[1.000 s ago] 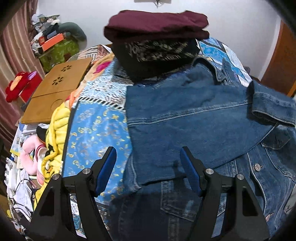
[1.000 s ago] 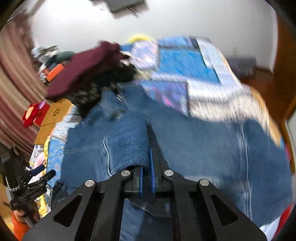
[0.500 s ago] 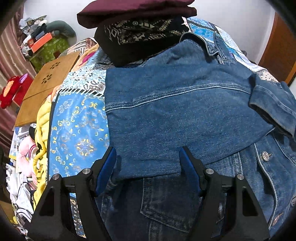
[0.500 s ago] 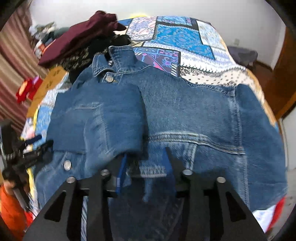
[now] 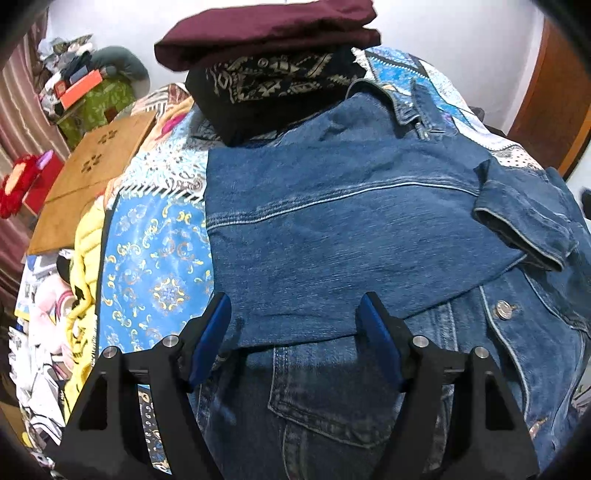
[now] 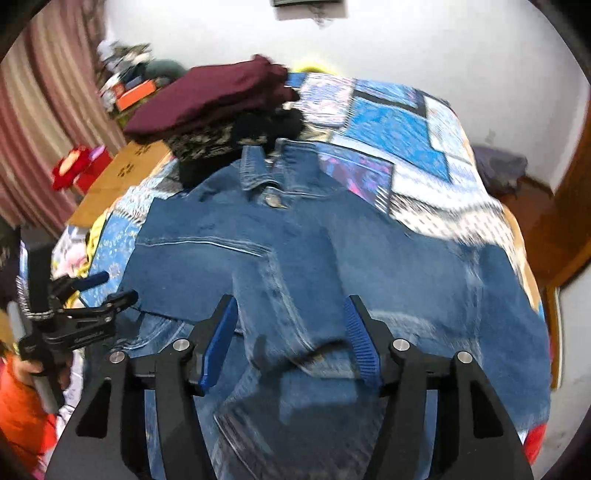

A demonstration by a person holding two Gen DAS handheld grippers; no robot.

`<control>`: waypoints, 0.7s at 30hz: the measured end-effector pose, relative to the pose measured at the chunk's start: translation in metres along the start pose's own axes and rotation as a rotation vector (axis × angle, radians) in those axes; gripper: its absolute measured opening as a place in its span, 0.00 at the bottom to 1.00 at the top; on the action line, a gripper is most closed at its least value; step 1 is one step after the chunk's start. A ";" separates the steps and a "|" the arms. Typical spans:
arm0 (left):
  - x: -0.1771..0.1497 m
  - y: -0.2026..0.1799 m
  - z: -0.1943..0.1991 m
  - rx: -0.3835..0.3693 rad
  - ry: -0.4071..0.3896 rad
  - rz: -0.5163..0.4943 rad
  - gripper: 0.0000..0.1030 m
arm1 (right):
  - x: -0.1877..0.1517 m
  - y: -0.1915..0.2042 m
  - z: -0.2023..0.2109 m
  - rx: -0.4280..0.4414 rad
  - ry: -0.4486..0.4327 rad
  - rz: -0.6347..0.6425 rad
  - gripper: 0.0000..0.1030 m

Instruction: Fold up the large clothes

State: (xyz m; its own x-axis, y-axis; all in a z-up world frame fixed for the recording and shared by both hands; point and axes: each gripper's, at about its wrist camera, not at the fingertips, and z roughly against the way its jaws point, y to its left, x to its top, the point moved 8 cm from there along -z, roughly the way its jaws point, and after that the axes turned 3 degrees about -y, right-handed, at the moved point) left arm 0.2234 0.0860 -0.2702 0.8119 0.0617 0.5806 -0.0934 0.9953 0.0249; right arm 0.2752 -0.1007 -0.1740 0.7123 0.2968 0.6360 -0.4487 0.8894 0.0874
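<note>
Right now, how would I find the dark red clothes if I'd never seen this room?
Look at the bed with the blue patchwork quilt. Behind the denim jacket stands a pile of folded clothes. The maroon garment lies on top, plain and dark red, while the black garment under it has a pale pattern.

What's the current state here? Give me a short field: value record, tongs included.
garment: denim jacket spread on the patchwork bedspread
fold: left side and sleeve cuff lie folded over the front
left tongs: open, holding nothing, over the folded edge
right tongs: open, holding nothing, above the jacket
background: folded maroon garment atop black patterned garment, behind the collar
</note>
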 end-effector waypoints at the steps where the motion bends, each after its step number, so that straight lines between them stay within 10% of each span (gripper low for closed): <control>1: 0.000 -0.001 0.003 0.007 -0.009 -0.013 0.69 | 0.000 0.008 -0.010 0.002 0.020 0.035 0.55; 15: -0.007 0.004 0.004 0.026 -0.006 -0.019 0.69 | -0.024 0.016 -0.089 -0.059 0.193 0.178 0.54; 21: -0.005 0.004 0.003 0.027 -0.007 -0.016 0.69 | -0.019 0.012 -0.080 -0.073 0.155 0.158 0.33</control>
State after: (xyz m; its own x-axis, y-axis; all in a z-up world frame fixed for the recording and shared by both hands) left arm 0.2175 0.0890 -0.2706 0.8094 0.0450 0.5855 -0.0957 0.9938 0.0559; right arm 0.2997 -0.0680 -0.2468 0.7135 0.4789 0.5115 -0.5246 0.8490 -0.0631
